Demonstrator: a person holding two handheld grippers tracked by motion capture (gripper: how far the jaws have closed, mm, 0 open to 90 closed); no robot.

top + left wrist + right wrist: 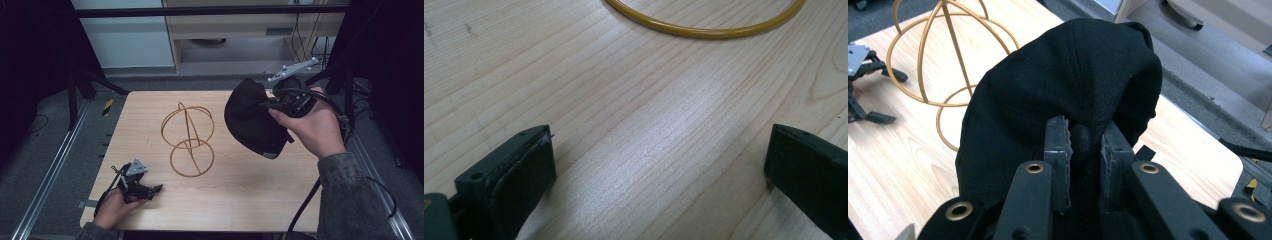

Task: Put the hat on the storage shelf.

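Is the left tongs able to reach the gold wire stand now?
Probably yes: the left tongs are open on the table, and bare wood lies between them and the gold wire stand.

Light wood-grain table (pixel 220 200), rounded corners. Gold wire stand (pixel 188 140) stands approx center, base ring flat on top. Left gripper (pixel 150 190) rests near front-left edge w/ hand on it.
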